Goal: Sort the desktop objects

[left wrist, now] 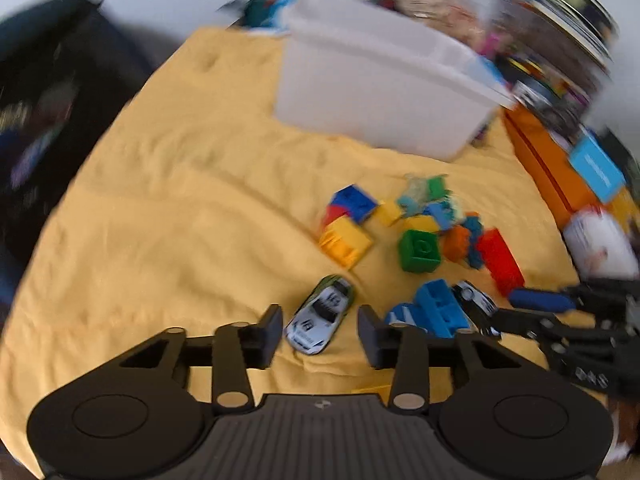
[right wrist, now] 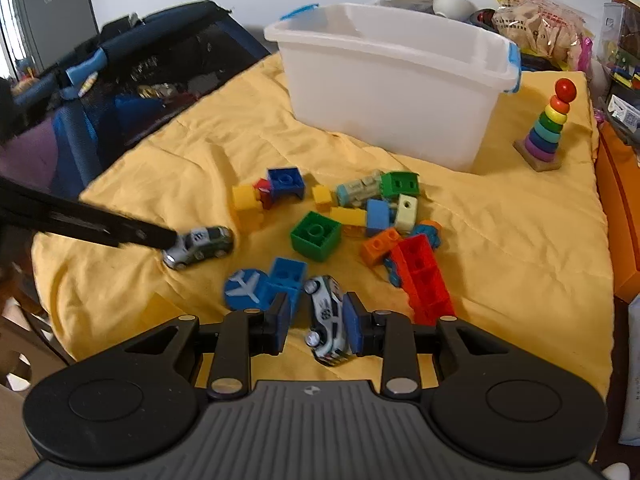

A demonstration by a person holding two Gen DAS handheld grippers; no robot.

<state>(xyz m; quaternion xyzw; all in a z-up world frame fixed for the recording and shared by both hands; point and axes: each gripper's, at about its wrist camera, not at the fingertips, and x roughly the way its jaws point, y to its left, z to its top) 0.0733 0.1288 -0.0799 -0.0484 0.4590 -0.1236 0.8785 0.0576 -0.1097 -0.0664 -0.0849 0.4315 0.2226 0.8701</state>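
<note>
A green and white toy car lies on the yellow cloth between the open fingers of my left gripper; it also shows in the right wrist view. My right gripper is open around a white and black toy car, whose side touches the right pad. That car also shows in the left wrist view. Several coloured building blocks lie scattered behind the cars. A white plastic bin stands at the back.
A rainbow stacking-ring toy stands right of the bin. A blue round disc with a plane on it lies by a blue block. A dark playpen borders the left, an orange box the right. Bags and clutter stand behind the bin.
</note>
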